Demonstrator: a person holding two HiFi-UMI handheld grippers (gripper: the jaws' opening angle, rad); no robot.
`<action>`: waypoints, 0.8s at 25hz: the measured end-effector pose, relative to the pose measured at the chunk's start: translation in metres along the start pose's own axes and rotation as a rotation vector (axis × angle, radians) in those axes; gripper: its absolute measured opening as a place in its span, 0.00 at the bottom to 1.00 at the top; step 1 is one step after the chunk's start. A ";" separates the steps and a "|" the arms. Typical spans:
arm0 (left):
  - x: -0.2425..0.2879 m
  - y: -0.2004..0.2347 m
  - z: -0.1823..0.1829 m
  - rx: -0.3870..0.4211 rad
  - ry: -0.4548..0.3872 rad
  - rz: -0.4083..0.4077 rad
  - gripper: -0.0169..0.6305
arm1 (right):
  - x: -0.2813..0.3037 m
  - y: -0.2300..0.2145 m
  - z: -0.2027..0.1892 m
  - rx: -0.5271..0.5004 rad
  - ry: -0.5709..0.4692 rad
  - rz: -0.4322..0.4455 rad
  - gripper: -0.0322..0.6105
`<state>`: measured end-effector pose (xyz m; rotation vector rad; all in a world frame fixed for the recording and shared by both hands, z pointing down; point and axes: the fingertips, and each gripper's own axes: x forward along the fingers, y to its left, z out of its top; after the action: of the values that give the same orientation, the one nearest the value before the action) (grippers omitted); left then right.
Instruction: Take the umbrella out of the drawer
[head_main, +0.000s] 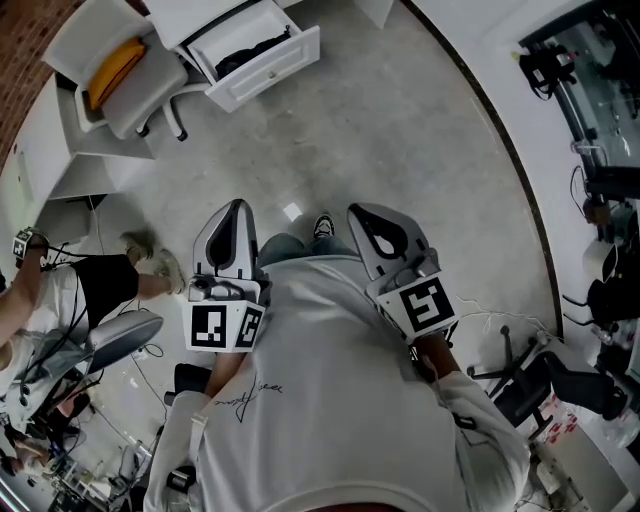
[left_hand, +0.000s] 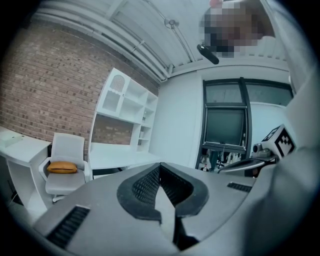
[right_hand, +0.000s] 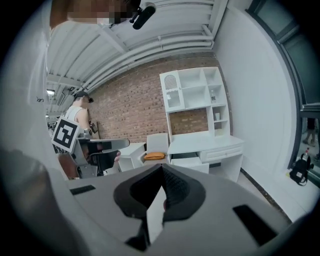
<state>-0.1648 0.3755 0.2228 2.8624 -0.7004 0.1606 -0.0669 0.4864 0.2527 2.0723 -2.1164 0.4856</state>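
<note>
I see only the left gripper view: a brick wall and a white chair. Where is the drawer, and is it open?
Observer: In the head view the drawer is pulled open, next to the white chair.
Operator: Is something inside it?
Observer: Yes, a dark thing lies in it; I cannot tell whether it is the umbrella.
Operator: And the right side?
Observer: The right hand-held gripper is shut, with nothing between its jaws.

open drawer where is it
In the head view the open drawer sits at the top, left of centre, pulled out from the white desk and just right of the white chair with the yellow cushion.
</note>
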 end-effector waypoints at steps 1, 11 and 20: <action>0.004 -0.001 0.000 0.001 -0.001 -0.004 0.05 | 0.002 -0.003 0.000 0.006 0.004 -0.003 0.09; 0.031 -0.003 0.000 -0.041 -0.014 -0.031 0.05 | 0.009 -0.035 0.009 0.035 -0.029 -0.006 0.09; 0.072 0.028 0.007 -0.088 -0.026 -0.003 0.05 | 0.045 -0.059 0.038 -0.049 -0.062 -0.006 0.09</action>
<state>-0.1133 0.3175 0.2309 2.7870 -0.6898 0.0894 -0.0055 0.4316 0.2388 2.0927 -2.1324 0.3696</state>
